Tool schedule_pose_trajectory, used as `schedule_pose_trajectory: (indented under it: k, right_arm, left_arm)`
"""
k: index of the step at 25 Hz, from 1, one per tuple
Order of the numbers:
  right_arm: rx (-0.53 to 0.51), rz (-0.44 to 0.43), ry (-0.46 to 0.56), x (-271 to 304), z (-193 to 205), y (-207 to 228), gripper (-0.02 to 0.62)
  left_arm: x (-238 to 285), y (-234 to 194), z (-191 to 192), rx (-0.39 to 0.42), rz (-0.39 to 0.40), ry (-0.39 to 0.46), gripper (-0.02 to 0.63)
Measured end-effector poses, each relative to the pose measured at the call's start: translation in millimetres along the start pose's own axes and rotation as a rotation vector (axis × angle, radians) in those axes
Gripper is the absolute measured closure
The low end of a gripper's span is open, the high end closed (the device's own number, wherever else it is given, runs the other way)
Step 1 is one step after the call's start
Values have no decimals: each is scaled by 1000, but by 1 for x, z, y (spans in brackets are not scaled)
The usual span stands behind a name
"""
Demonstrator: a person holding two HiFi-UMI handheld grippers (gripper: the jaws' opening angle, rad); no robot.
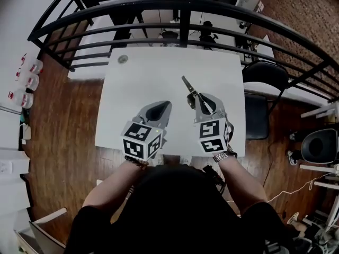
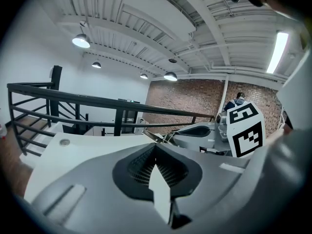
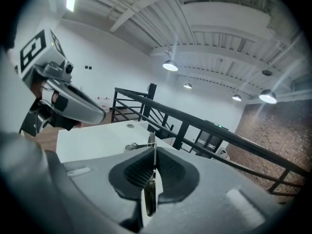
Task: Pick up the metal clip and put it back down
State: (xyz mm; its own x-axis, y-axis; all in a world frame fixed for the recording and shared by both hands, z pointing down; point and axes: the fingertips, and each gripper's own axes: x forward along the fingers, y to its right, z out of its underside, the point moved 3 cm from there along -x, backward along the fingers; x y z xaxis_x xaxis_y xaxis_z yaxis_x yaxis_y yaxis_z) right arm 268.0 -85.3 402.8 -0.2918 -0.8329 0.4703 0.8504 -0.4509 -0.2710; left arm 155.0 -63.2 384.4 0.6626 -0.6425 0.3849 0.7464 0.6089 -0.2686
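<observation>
Clip [image 1: 188, 86] pinched in right tool [image 1: 197, 100], held over white table [image 1: 137, 83].
Right jaws press flat on it, one end sticking out ahead. Left tool [image 1: 163, 108] alongside, jaws pressed together, nothing between them.

Loft workspace: brick wall [image 2: 187, 95], railing [image 1: 180, 4], pendant lamps [image 2: 81, 41]

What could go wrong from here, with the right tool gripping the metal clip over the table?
1. The right tool pinches the thin metal clip edge-on, with part jutting past the tips, so it may pivot or slip out.
2. The left tool sits shut and empty close alongside; a sideways swing could knock the clip.
3. If let go above the white table, the clip might bounce toward an edge.
</observation>
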Motion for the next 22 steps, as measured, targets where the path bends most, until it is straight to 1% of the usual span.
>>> schedule_pose_trajectory:
  k: [6,13,16,22]
  right_arm:
    - [74,18,51,-15,-30,-8,597]
    - [96,33,64,-21,-39,-15,597]
    - [97,32,68,-22,-41,-18,598]
    - [97,30,73,-24,-46,-21,597]
  left_arm:
    - [-14,-11,-12,31,34,38,595]
    - [-21,-11,-20,71,70,74,595]
    - [-22,-11,-21,67,74,81,595]
    - [-25,-18,-21,33,70,77,595]
